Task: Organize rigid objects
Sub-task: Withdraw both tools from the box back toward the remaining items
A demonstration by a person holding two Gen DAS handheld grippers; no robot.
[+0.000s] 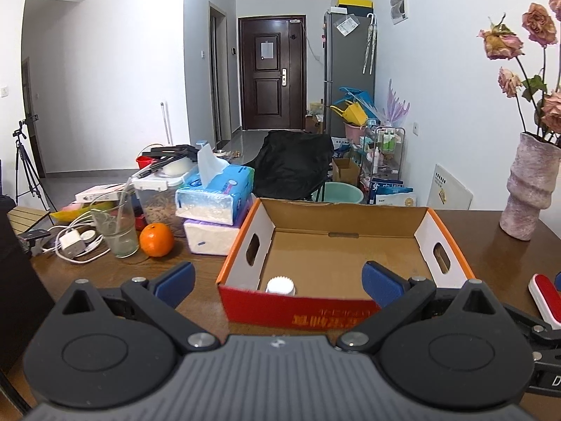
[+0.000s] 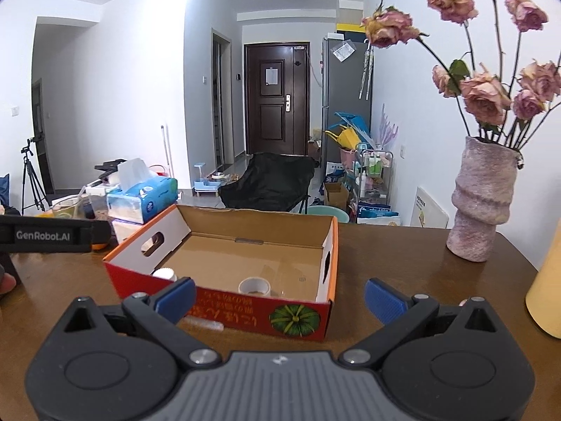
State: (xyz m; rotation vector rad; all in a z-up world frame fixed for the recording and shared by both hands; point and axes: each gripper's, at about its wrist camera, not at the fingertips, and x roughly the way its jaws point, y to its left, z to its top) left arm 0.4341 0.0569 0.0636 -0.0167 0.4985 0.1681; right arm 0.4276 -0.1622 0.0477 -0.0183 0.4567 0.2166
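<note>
You hold both tongs spread wide and empty above a brown wooden worktop [image 2: 403, 245], each facing an open cardboard box [image 2: 256, 245] with red and orange outer walls. The left tongs [image 1: 278, 280] hover over the box's near wall; the right tongs [image 2: 280, 296] hover just in front of its near right corner.

Inside the box, a bottle with a ribbed white cap [image 1: 279, 285] stands against the near wall, toward the left corner. A roll of tape [image 2: 254, 286] lies close to the near wall, further right. Both sit just beyond and between the tips of your right tongs.

The step in hand seems to be fetching the next loose item. A red and white brush-like object [image 1: 545, 298] lies on the worktop right of the box, just beside your left tongs. An orange [image 1: 156, 240] sits well apart on the far left, beside a glass [image 1: 117, 226] and a stack of tissue packs [image 1: 217, 193].

Approach whichever you choose from above, centre it between the pads, and close gently. Keep clear of the vase of dried roses [image 2: 480, 196] at the far right, which looks easy to tip.
</note>
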